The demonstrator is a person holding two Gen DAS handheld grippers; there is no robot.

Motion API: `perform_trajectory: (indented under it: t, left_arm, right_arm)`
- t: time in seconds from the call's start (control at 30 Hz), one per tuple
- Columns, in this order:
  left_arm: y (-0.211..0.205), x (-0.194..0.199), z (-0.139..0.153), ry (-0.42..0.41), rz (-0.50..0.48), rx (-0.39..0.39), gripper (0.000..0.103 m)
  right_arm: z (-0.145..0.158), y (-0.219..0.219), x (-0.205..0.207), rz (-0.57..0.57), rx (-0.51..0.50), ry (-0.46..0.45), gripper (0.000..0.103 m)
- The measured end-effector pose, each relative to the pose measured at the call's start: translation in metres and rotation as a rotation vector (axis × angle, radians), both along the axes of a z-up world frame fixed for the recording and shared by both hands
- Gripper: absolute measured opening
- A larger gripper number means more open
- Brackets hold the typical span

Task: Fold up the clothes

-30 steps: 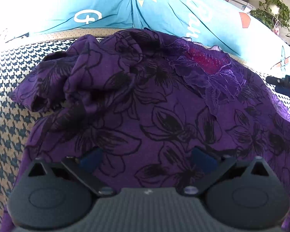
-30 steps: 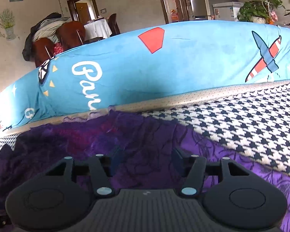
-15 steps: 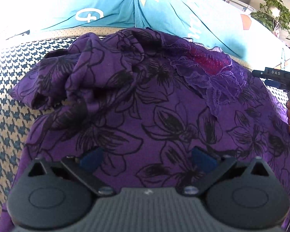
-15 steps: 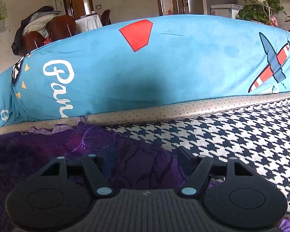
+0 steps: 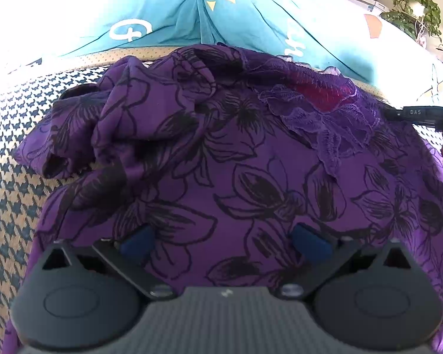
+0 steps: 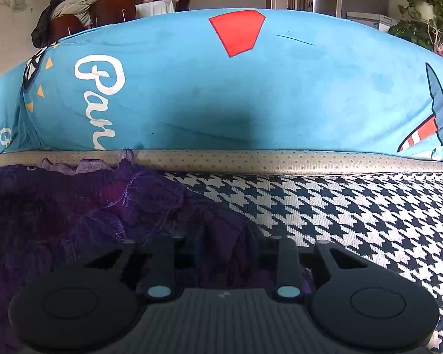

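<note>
Right hand-held gripper (image 6: 226, 253) is closing on the purple garment's (image 5: 251, 159) right edge (houndstooth cover (image 6: 354, 212) lies bare rightward); left hand-held gripper (image 5: 223, 240) spread.

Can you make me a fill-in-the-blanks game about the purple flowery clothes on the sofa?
1. The purple garment has black ____ printed on it.
2. It lies on a checked seat cover in front of a big ____ cushion.
3. The left tongs hover over the garment with their blue pads standing ____.
4. The right tongs are closing, and what sits between them is the ____ cloth.

Missing words: flowers; blue; apart; purple
</note>
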State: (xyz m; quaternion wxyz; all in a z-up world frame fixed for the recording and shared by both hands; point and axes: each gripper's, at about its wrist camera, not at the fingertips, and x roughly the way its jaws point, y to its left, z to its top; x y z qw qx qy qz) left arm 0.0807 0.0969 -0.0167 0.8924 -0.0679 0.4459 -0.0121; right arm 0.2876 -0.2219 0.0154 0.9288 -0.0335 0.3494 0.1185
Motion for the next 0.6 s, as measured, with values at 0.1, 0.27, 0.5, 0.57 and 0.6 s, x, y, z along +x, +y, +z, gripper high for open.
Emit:
perform_trajectory:
  t: [0.1,0.27,0.5,0.57,0.6]
  left_arm:
    - [-0.002,0.001,0.0,-0.012,0.002,0.02,0.103]
    - [-0.004,0.003,-0.002,-0.031,0.012,0.073,0.103]
    - [-0.001,0.01,-0.005,-0.032,0.044,0.13,0.103]
    - [0.0,0.012,-0.006,-0.035,0.048,0.144,0.103]
    - [0.001,0.013,-0.006,-0.037,0.052,0.15,0.103]
  right_arm:
    - [0.004,-0.005,-0.002,-0.056,0.021,-0.037,0.01]
    - [0.017,-0.017,-0.001,-0.198,0.062,-0.133,0.008]
    - [-0.004,-0.008,0.013,-0.265,-0.015,-0.094,0.008]
    - [-0.001,-0.006,0.015,-0.255,0.002,-0.077,0.013]
    - [0.002,-0.008,0.014,-0.236,0.023,-0.068,0.015]
